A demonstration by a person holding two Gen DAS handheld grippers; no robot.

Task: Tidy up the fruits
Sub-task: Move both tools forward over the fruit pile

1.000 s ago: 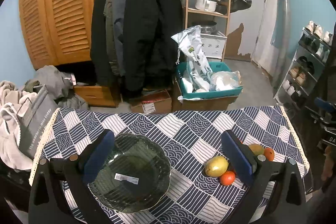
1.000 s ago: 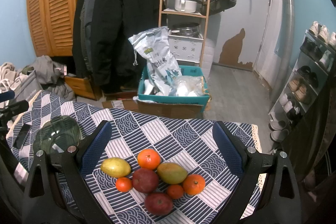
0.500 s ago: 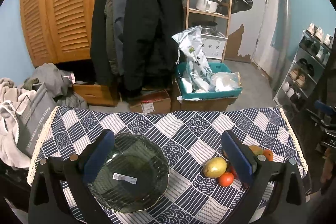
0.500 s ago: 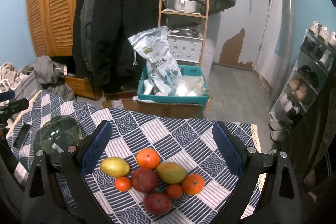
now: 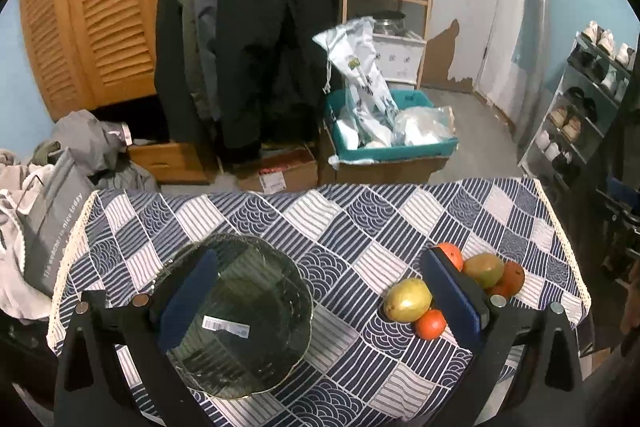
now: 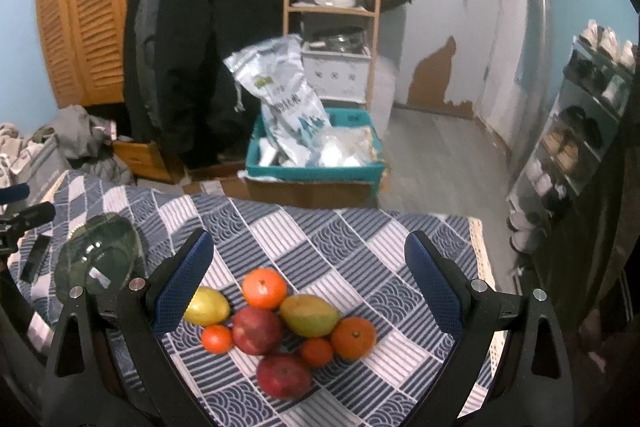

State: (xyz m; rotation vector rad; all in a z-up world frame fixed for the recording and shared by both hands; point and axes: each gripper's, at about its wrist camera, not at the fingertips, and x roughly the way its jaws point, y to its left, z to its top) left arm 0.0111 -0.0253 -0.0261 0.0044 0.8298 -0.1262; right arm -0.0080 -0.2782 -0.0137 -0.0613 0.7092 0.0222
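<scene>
Glossy ribbed glass plate [image 5: 256,291]; matt woven patterned tablecloth [image 5: 360,219]; slatted wooden wardrobe [image 5: 92,7]

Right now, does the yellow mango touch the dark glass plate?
Apart. The left wrist view shows patterned tablecloth between the yellow mango and the dark glass plate.

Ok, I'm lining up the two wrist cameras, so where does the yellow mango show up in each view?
Left wrist view: the yellow mango lies lower right, just left of the right finger of the left hand-held gripper.
Right wrist view: the yellow mango lies lower left, partly behind the left finger of the right hand-held gripper.
Shared landmark: the small tangerine beside it.
</scene>
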